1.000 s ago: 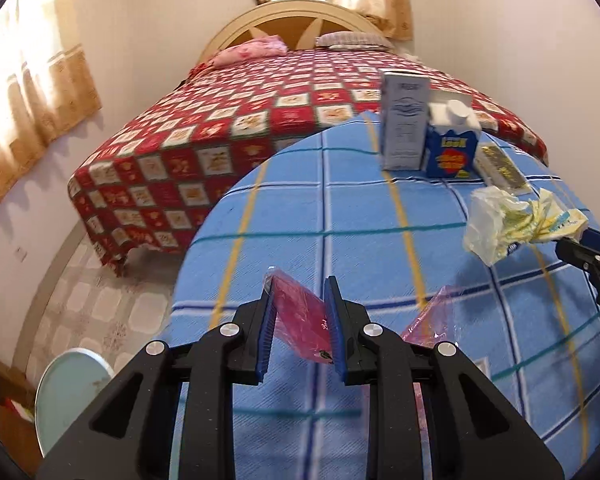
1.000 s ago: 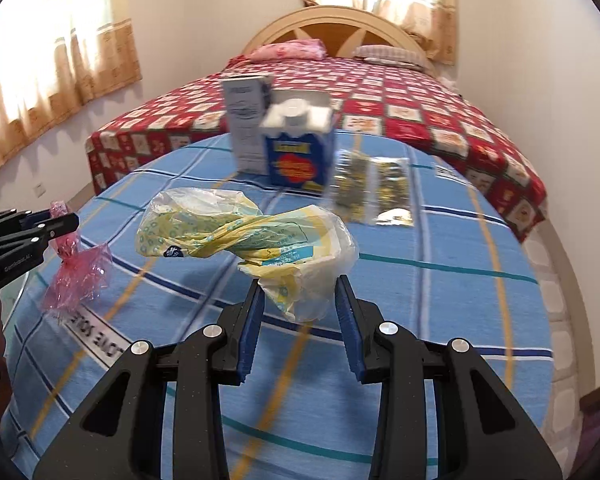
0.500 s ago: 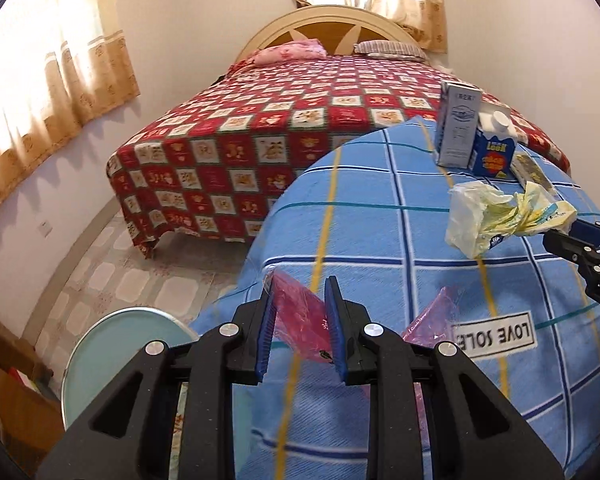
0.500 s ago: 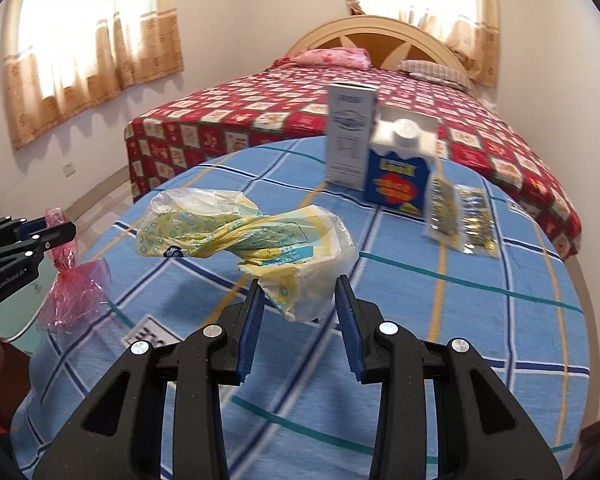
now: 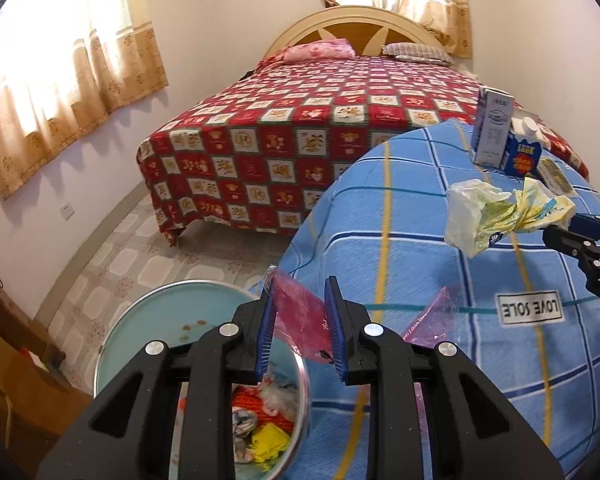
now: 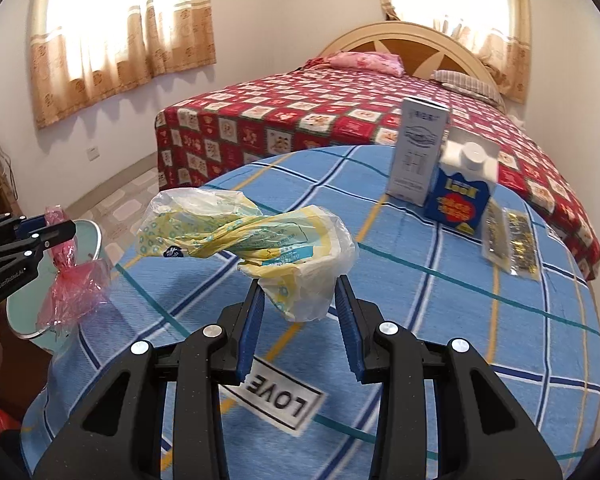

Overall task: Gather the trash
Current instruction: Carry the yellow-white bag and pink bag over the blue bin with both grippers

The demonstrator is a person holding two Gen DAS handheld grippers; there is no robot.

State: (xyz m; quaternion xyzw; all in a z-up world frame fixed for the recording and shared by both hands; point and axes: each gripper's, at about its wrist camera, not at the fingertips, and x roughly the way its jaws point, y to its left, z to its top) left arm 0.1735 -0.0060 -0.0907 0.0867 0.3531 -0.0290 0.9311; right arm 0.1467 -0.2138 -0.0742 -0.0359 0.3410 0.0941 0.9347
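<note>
Pinching crinkly pink plastic (image 5: 300, 320), left tongs (image 5: 300, 326) overhang round bin (image 5: 148, 320).

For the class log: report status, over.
Left gripper shut on pink wrapper. Right gripper shut on yellow bag. Bin open below; nothing in the way.

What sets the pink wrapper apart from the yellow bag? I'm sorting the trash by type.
The pink wrapper is tinted see-through film; the yellow bag is cloudy plastic with yellow print. The wrapper is the smaller bundle, the bag longer and bulkier. The left gripper holds the wrapper near the bin; the right gripper holds the bag over the table. Both are crumpled and lifted.
</note>
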